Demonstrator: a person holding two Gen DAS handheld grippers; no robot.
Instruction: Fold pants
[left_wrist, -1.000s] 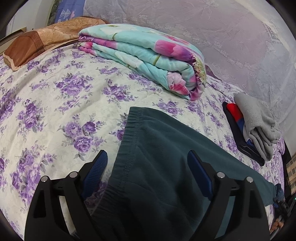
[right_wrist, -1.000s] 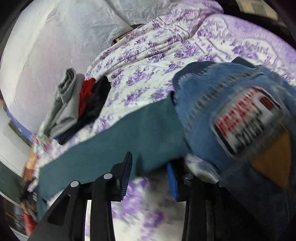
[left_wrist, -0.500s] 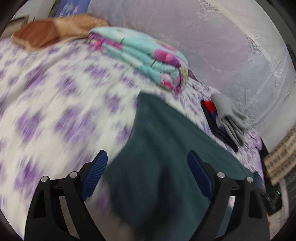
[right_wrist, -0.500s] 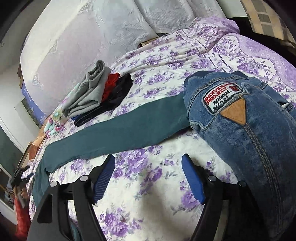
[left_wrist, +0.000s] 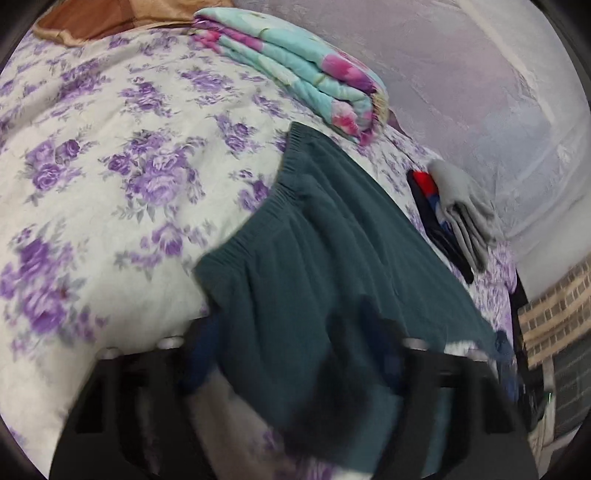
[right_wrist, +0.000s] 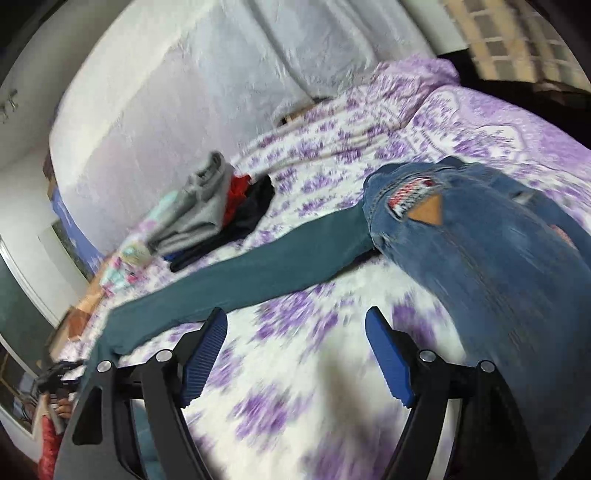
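Since the earlier frame both cameras have shifted: the left one now shows the pants' (left_wrist: 332, 266) waistband farther up and to the right, and the right gripper (right_wrist: 295, 354), then narrow beside the jeans (right_wrist: 498, 258), now stands wide and farther from them.

Left wrist view: the left gripper (left_wrist: 295, 369) is heavily blurred and its jaws are closing, with teal pants fabric between them. Whether the pads already press the cloth cannot be told. The elastic waistband runs diagonally across the floral sheet (left_wrist: 110, 166). Only this view shows the folded quilt (left_wrist: 295, 70) beyond the waistband and the brown pillow (left_wrist: 99, 18) at the top left.

Right wrist view: the right gripper is released, its blue pads apart over bare sheet with nothing between them, and its jaws are opening slightly. Only this view shows the pants' leg stretched across the bed, its far end passing under the jeans, which lie on the right with a patch facing up.

Both views show the small clothes pile (left_wrist: 458, 214) of grey, red and black garments, lying beyond the pants near the lace curtain (right_wrist: 203, 92), apart from them. Both frames carry motion blur.
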